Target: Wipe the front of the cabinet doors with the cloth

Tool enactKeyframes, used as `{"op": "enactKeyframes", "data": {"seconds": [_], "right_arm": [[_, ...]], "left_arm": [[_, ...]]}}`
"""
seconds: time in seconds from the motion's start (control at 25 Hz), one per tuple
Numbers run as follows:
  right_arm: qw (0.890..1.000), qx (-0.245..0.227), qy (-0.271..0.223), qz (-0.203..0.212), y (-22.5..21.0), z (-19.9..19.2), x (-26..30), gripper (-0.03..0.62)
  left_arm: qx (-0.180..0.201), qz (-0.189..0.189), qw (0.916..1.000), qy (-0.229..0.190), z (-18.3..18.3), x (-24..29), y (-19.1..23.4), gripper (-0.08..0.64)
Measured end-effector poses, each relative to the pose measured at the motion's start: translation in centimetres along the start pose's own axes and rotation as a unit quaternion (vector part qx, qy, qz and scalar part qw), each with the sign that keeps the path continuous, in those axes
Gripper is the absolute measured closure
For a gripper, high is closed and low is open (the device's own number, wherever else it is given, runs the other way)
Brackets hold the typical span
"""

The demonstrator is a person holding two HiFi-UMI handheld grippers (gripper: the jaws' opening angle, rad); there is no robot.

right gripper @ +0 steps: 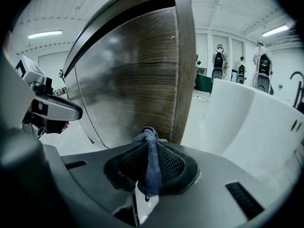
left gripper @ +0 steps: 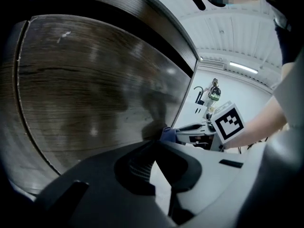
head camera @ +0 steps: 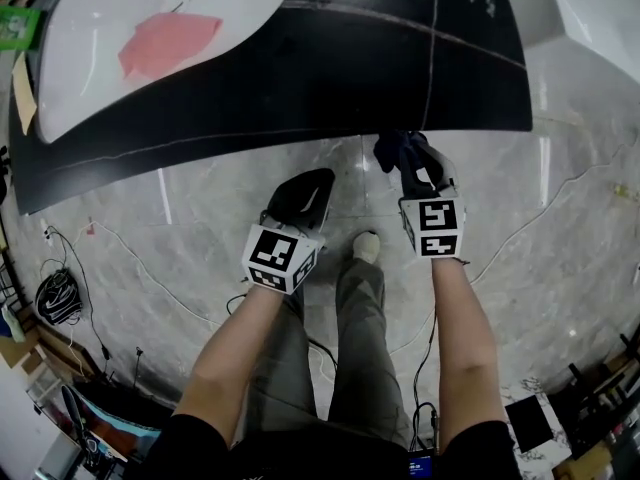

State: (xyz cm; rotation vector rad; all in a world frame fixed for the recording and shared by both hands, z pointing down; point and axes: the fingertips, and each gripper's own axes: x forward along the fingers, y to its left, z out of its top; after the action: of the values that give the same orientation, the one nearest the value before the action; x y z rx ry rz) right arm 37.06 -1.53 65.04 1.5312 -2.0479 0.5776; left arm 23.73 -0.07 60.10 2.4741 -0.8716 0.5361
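So, the right gripper (right gripper: 148, 133) has its fingers (right gripper: 175, 163) clamped on a crumpled dark blue cloth (right gripper: 151, 167). The cloth sits right up against the lower edge of the dark wood-grain cabinet door (right gripper: 133, 80), near its corner. The left gripper (left gripper: 157, 146) hangs close by, fingers (left gripper: 135, 167) pressed together with nothing between them. A grey marble floor (head camera: 560, 218) lies underneath.

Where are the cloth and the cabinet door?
cloth (right gripper: 149, 163): right gripper view, the blue strip between the jaws.
cabinet door (right gripper: 137, 82): right gripper view, middle of its wood-grain front.
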Motion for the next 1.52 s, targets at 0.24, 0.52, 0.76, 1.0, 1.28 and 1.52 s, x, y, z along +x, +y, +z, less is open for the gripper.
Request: {"op": "enactKeyframes", "data": {"seconds": [0.24,0.52,0.76,1.0,1.28,1.52], "right_arm": [[0.999,0.026,-0.003,-0.027,-2.5,-0.1,-1.6,0.526],[0.997,0.059,-0.04,-0.026,-0.3,2.5,-6.8,0.526],[0.992,0.104,-0.067,-0.018,3.4,6.5,-10.9,0.526],[0.988,0.12,-0.1,-0.015,6.8,11.3,-13.6,0.526],[0.986,0.106,-0.127,0.003,11.3,16.8,-16.9,0.526],[0.983,0.11,-0.146,0.017,14.5,20.3,-19.7,0.526]], "left_arm": [[0.0,-0.009,1.0,-0.002,0.7,0.8,-1.3,0.56],[0.004,-0.023,0.9997,-0.007,2.7,-1.7,-2.5,0.56],[0.004,-0.025,0.9997,-0.005,4.8,-6.3,-2.4,0.56],[-0.011,-0.014,0.9995,-0.025,8.1,-11.5,-2.1,0.56],[-0.013,-0.001,0.9985,-0.053,12.3,-17.4,-1.1,0.56],[0.012,0.006,0.9972,-0.073,15.0,-22.5,-1.4,0.56]]}}
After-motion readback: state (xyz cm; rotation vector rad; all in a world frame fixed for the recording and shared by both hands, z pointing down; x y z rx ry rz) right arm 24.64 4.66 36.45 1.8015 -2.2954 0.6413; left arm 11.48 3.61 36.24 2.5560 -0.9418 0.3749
